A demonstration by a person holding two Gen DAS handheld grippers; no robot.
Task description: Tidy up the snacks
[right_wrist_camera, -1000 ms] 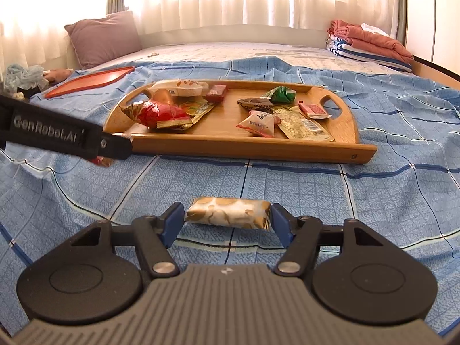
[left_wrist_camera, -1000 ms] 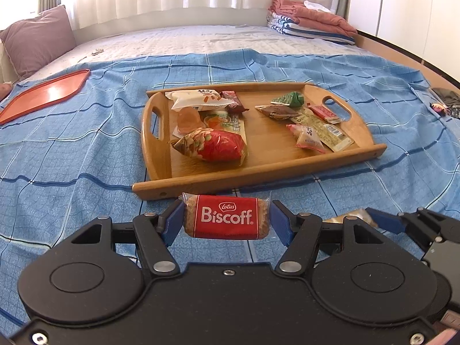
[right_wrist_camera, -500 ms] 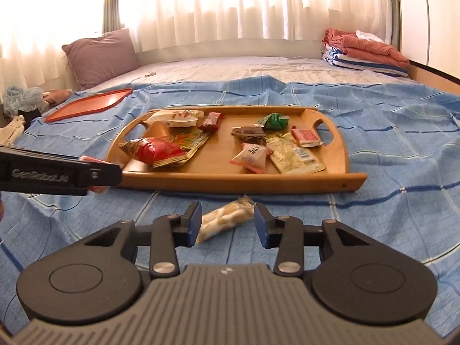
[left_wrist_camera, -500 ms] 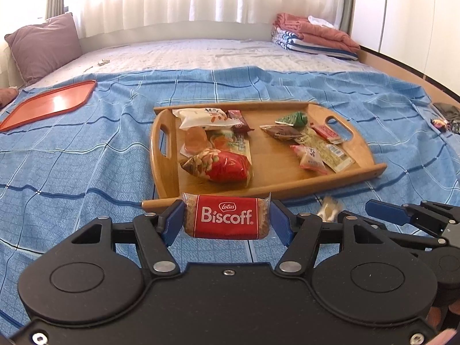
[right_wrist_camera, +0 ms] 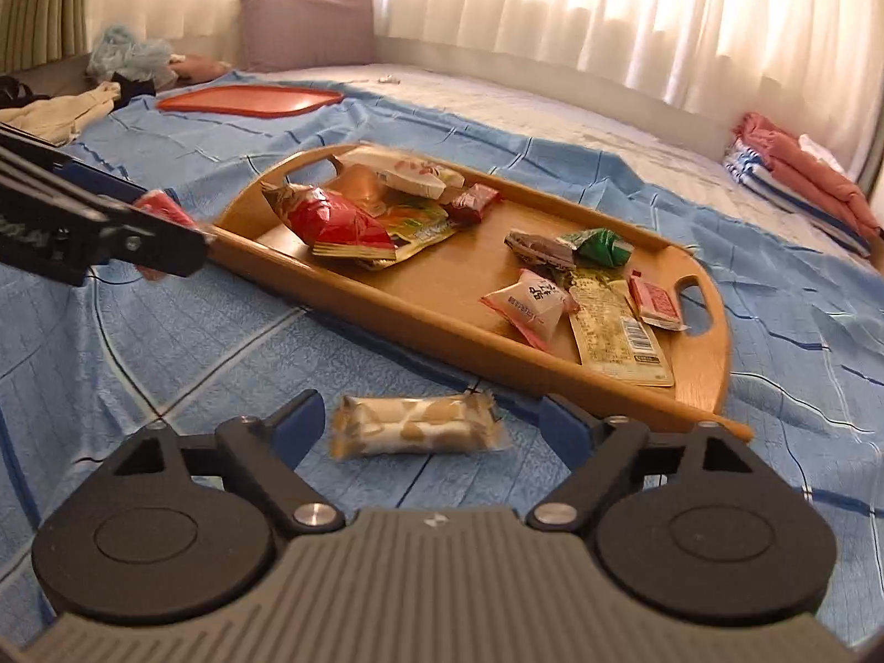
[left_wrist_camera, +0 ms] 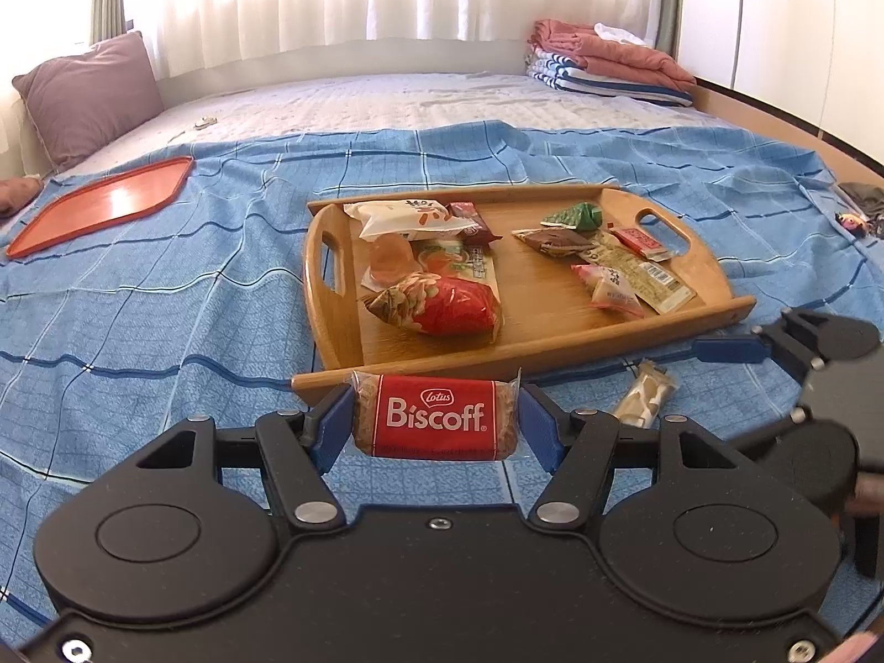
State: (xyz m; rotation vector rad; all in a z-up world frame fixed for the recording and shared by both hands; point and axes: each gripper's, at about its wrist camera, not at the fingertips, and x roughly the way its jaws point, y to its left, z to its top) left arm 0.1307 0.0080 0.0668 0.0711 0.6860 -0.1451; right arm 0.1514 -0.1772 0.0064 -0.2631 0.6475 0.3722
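Observation:
My left gripper (left_wrist_camera: 436, 420) is shut on a red Biscoff biscuit pack (left_wrist_camera: 435, 419), held just in front of the wooden tray (left_wrist_camera: 552, 353). The tray (right_wrist_camera: 420, 326) holds several snack packets, among them a red chip bag (left_wrist_camera: 442, 306). My right gripper (right_wrist_camera: 425, 425) is open, its jaws wide on either side of a beige nougat bar (right_wrist_camera: 414, 431) that lies on the blue blanket near the tray's front edge. The bar also shows in the left wrist view (left_wrist_camera: 643, 400), beside the right gripper (left_wrist_camera: 729, 351). The left gripper shows at the left of the right wrist view (right_wrist_camera: 160, 215).
An orange tray (left_wrist_camera: 105, 204) lies on the blanket at the far left. A purple pillow (left_wrist_camera: 88, 94) leans at the head of the bed. Folded towels (left_wrist_camera: 608, 63) sit at the far right. Loose clothes (right_wrist_camera: 83, 94) lie at the left edge.
My right gripper has opened wide and swung to a new angle, and the nougat bar now lies loose on the blanket between its jaws. The left gripper drew back slightly, still holding the Biscoff.

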